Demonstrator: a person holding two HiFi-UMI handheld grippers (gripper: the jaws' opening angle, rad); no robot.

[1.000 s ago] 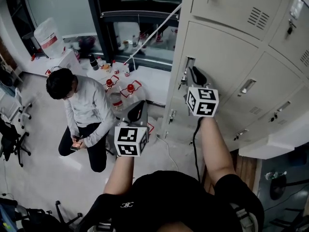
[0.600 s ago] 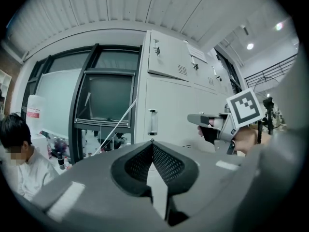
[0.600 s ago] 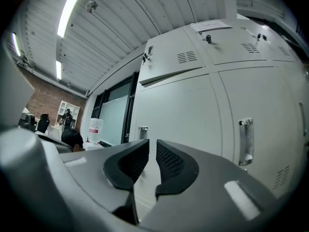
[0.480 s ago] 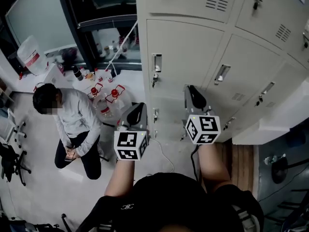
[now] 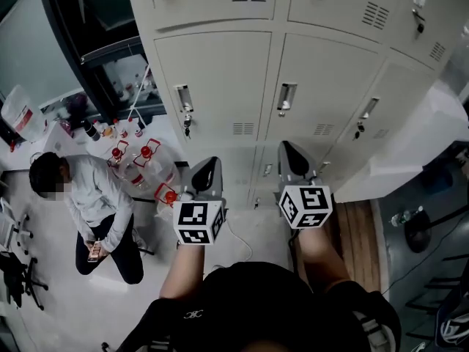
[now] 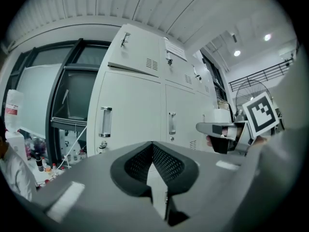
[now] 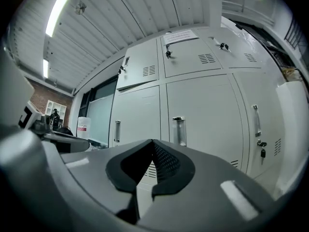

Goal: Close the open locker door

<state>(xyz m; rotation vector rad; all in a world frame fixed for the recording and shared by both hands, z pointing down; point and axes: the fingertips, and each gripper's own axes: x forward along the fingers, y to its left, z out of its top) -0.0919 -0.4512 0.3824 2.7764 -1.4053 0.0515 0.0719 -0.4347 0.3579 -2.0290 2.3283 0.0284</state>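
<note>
L hand-held gripper (image 5: 207, 171) & R hand-held gripper (image 5: 293, 158) both hanging shut/empty, locker doors (image 5: 212, 79) standing ahead, untouched, all looking flush; R prob nearer.

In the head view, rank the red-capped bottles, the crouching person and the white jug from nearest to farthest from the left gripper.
1. Red-capped bottles, on the floor just left of the left gripper.
2. Crouching person, farther left.
3. White jug, far left edge.
</note>
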